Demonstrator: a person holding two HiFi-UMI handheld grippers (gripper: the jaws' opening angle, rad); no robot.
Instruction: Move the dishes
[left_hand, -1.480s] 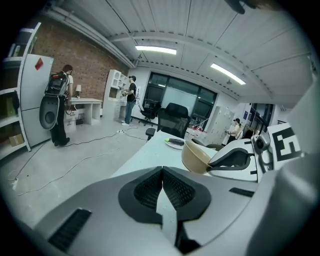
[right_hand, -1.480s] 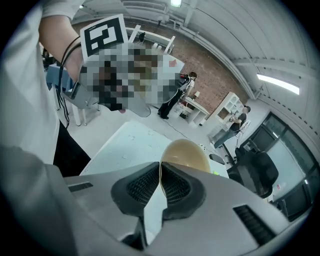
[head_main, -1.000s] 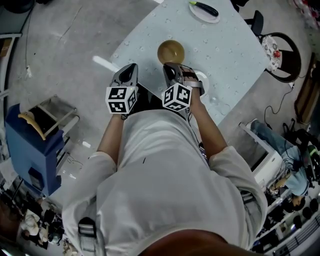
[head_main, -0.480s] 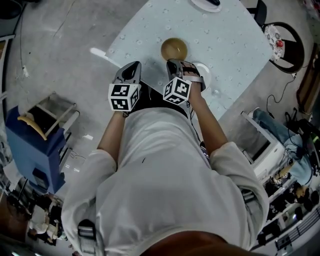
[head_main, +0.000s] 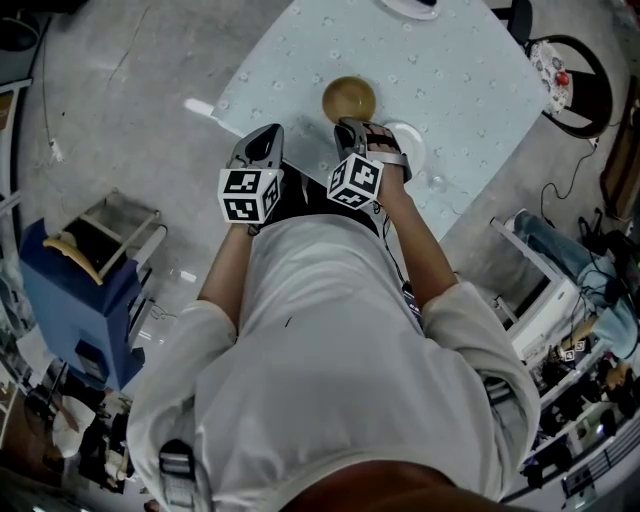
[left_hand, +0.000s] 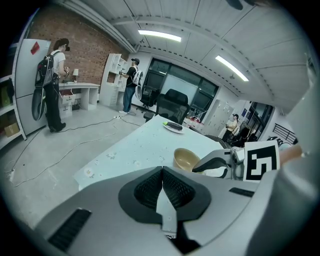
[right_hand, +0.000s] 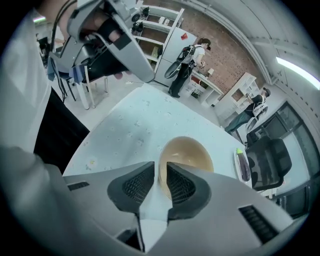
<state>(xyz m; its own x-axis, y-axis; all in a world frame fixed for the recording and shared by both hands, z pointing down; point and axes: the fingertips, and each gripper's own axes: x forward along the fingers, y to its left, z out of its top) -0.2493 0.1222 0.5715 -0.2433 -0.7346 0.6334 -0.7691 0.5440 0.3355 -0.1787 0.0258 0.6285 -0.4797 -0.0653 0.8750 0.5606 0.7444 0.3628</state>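
Observation:
A tan bowl (head_main: 348, 98) stands on the pale blue table (head_main: 470, 90), just beyond my right gripper (head_main: 349, 128). In the right gripper view the bowl (right_hand: 190, 152) has its near rim in the narrow gap of my right gripper (right_hand: 160, 169). The jaws have just been opening, and a slit of table shows between the left pad and the rim. My left gripper (head_main: 266, 140) hovers over the table's near edge, left of the bowl. In its own view the left gripper (left_hand: 162, 172) is shut with nothing in it, and the bowl (left_hand: 186, 159) lies ahead to the right.
A small white dish (head_main: 410, 142) lies right of my right gripper. A white plate with an eggplant (right_hand: 243, 165) sits at the table's far end. Office chairs (head_main: 580, 90) stand past the table. People stand at shelves (left_hand: 52, 80) in the background.
My right gripper and the bowl have sunk a little toward the table. Over the last half second both grippers have kept their places.

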